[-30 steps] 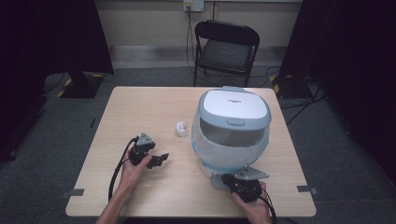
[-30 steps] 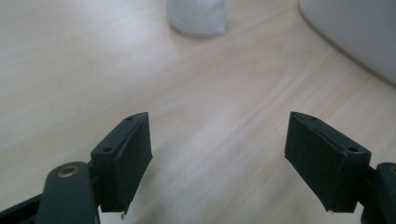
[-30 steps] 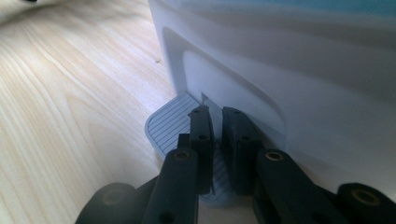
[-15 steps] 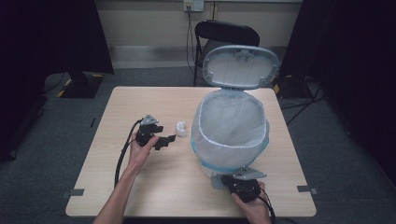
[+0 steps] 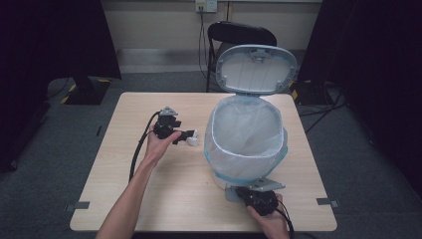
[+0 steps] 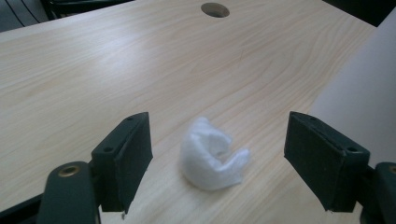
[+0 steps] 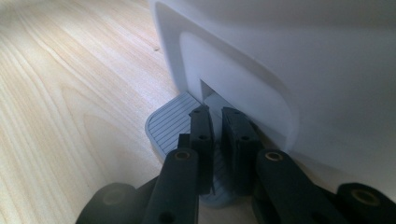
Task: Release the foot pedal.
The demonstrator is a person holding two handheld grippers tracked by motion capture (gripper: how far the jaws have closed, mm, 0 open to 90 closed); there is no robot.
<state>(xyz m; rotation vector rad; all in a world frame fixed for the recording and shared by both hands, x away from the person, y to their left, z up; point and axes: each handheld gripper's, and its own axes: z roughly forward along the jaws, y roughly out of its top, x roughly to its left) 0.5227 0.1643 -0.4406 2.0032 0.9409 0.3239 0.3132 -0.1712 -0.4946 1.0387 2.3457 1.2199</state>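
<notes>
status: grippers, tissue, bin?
Left gripper open, straddling tissue wad, no contact. Right gripper shut, on bin pedal. Lid up; path clear.

bare table (image 5: 124,164) left, open bin (image 5: 247,144) blocking right

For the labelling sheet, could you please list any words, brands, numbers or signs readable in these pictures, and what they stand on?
None can be read. The pedal bin, its raised lid, the crumpled tissue, the table and both grippers carry no legible text; the wall socket plate is too small to tell.
</notes>
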